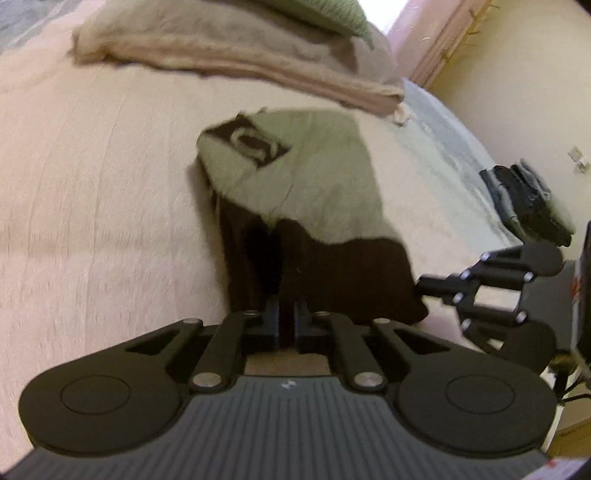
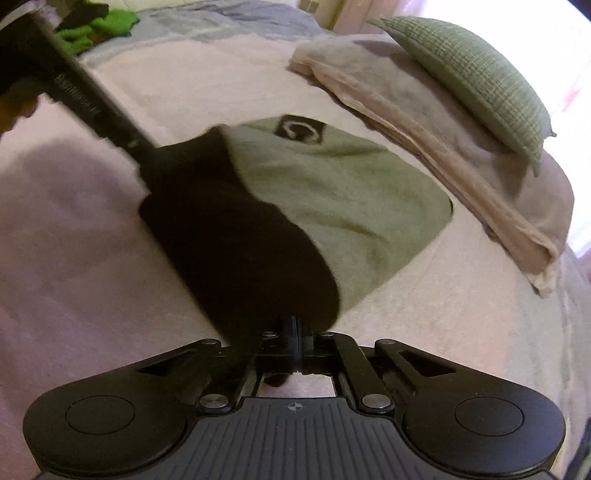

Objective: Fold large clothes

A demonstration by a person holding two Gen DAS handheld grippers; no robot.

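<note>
both claws, left gripper point(image 1: 287, 321) and right gripper point(image 2: 294, 332), pinch the garment point(image 2: 332, 199)'s dark hem; uneven pulling could skew your fold.

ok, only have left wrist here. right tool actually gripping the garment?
Observer: Yes. In the right wrist view the right tool is shut on the dark edge of the garment.
Operator: anything on the bed outside my frame?
Observer: Bright green clothes at the far left, apart from the garment.
Operator: I see just a pillow corner. How does it sit?
Observer: The pillow lies along the far side of the blanket; the blanket's near edge is bare.
</note>
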